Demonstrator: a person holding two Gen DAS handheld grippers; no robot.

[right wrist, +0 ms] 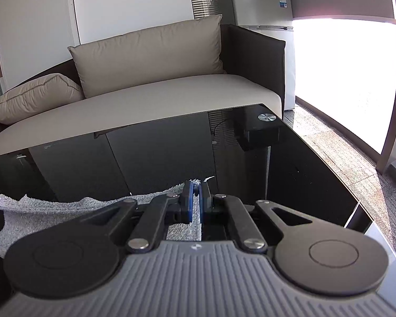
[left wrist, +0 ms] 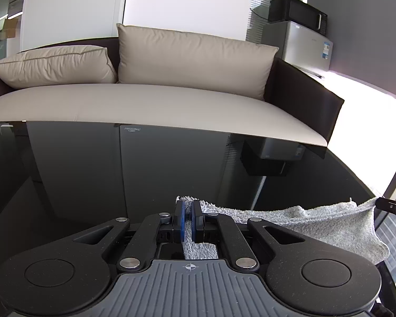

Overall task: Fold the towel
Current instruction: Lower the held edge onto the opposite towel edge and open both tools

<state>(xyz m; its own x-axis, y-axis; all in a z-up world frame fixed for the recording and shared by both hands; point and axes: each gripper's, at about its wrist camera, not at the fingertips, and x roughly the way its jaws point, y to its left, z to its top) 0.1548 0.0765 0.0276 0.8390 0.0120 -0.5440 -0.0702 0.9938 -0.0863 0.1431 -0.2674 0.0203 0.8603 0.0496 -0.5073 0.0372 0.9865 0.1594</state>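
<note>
A grey terry towel (left wrist: pixel 316 224) hangs stretched between both grippers above a glossy black table (left wrist: pixel 118 171). My left gripper (left wrist: pixel 188 206) is shut on one corner of it, with cloth showing between the blue pads. At the right edge of the left wrist view the right gripper's black tip (left wrist: pixel 390 206) pinches the other corner. In the right wrist view my right gripper (right wrist: pixel 196 187) is shut on its towel (right wrist: pixel 52 211) corner, and the cloth sags away to the left. The lower part of the towel is hidden under the gripper bodies.
A beige sofa (left wrist: pixel 145 103) with two cushions stands just past the table's far edge. A small fridge (right wrist: pixel 264 2) with a microwave (left wrist: pixel 298 10) on top sits behind the sofa's dark armrest. Bright window and carpeted floor (right wrist: pixel 343 145) lie to the right.
</note>
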